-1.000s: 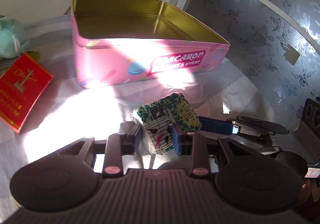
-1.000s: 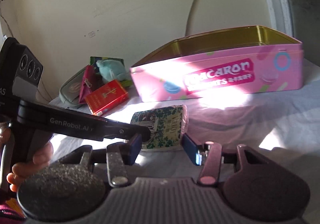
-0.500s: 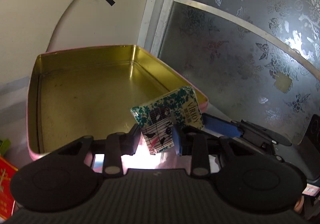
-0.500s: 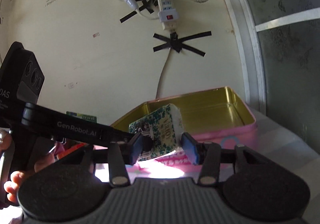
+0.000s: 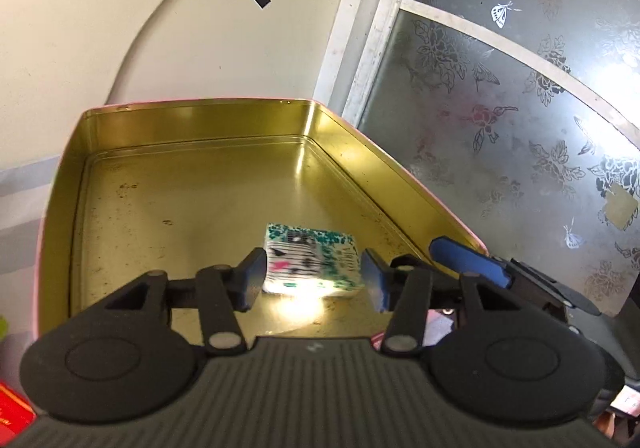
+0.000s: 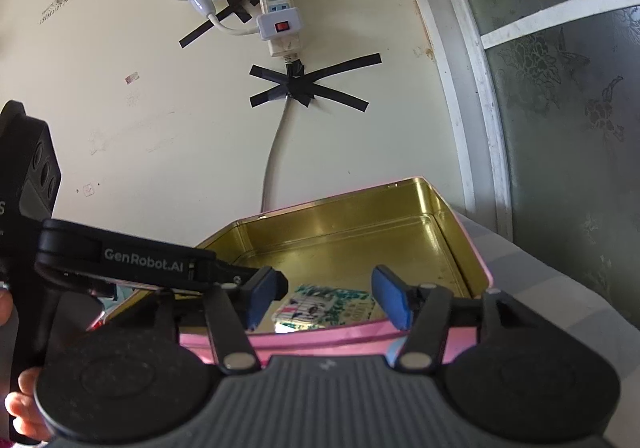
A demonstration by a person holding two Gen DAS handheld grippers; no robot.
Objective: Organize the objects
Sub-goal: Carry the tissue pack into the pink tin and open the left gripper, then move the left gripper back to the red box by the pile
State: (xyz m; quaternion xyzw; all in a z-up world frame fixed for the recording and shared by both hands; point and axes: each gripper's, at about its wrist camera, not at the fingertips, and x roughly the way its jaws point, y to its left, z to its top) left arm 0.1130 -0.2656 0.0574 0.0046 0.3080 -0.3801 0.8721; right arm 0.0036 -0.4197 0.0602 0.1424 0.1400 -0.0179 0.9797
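Observation:
A small green-and-white patterned box (image 5: 311, 264) lies flat on the gold floor of the open pink tin (image 5: 64, 183), near its front right. My left gripper (image 5: 314, 280) is open above it, its blue pads apart on either side and not touching it. In the right wrist view the box (image 6: 326, 308) shows inside the tin (image 6: 472, 248), behind the pink front wall. My right gripper (image 6: 326, 300) is open and empty, held in front of the tin. The left gripper's arm (image 6: 132, 262) reaches in from the left.
A red packet's corner (image 5: 12, 418) lies at the lower left of the left wrist view. The wall with taped cable (image 6: 298, 85) and power strip (image 6: 278, 11) stands behind the tin. A frosted patterned window (image 5: 520, 107) is to the right. Grey striped cloth (image 6: 560, 288) covers the table.
My left gripper carried the patterned box from the cloth up over the tin, then opened; the box now lies on the tin's floor. My right gripper rose alongside and opened wider.

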